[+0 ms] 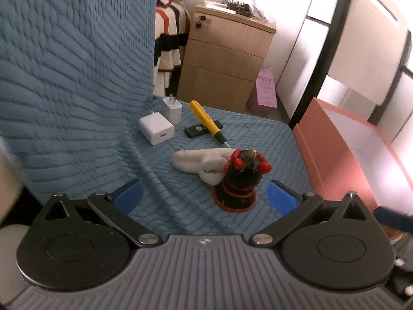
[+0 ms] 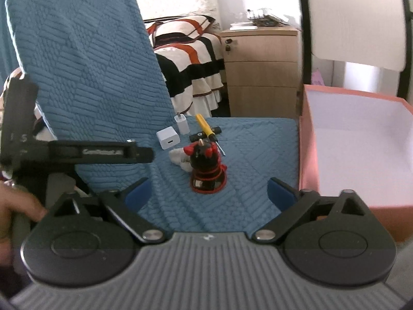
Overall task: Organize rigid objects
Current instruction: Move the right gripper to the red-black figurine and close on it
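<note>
A black and red figurine (image 1: 238,179) (image 2: 206,166) stands upright on a blue quilted chair seat (image 1: 180,201). Behind it lie a white fluffy cloth (image 1: 198,161), a yellow-handled screwdriver (image 1: 205,118) (image 2: 204,125), a black flat stick (image 1: 197,130), and two white chargers (image 1: 156,129) (image 1: 172,108). My left gripper (image 1: 205,197) is open, just short of the figurine. My right gripper (image 2: 209,192) is open and empty, a little behind the figurine. The left gripper's black body (image 2: 77,152) shows at the left of the right wrist view.
An open pink box (image 1: 343,144) (image 2: 361,142) with a white inside stands right of the seat. The chair's blue backrest (image 1: 72,64) rises at the left. A wooden drawer cabinet (image 1: 224,59) and a striped bed (image 2: 191,59) are behind.
</note>
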Demonstrator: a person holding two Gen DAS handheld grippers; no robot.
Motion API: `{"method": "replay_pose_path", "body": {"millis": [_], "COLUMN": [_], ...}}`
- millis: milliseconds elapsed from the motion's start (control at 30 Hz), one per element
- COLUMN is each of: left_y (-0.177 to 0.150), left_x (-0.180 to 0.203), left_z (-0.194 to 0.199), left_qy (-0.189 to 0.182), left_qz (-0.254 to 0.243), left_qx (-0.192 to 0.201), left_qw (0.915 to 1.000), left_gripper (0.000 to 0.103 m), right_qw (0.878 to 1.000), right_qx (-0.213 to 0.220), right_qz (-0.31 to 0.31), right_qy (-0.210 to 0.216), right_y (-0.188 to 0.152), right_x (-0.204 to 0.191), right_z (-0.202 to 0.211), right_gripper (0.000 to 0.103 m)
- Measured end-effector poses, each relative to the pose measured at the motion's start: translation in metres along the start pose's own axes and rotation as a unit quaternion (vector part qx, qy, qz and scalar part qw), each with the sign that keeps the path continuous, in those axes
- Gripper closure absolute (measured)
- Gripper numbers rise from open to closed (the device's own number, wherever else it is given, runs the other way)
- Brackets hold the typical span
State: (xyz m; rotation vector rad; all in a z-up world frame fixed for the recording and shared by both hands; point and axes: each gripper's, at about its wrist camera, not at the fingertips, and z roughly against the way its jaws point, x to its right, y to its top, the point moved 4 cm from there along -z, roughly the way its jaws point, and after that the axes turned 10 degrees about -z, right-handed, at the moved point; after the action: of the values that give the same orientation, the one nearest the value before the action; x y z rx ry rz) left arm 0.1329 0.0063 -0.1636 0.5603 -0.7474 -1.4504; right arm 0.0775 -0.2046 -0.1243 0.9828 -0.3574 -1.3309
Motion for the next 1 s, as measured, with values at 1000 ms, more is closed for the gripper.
{"method": "replay_pose_path", "body": {"millis": [1000], "left_y": [-0.01], "left_x": [-0.054], "left_z": [-0.107], "left_qy": [-0.006], "left_qz": [0.049], "left_qx": [-0.026], "left_qw": [0.9984], "left_gripper": [0.025], "right_qw": [0.987], "right_qx": [-0.008], "right_qz": [0.156], "right_qy": [-0.033], "right_y": [0.001], "right_x": [-0.03], "right_z": [-0.163], "right_gripper": [0.022]}}
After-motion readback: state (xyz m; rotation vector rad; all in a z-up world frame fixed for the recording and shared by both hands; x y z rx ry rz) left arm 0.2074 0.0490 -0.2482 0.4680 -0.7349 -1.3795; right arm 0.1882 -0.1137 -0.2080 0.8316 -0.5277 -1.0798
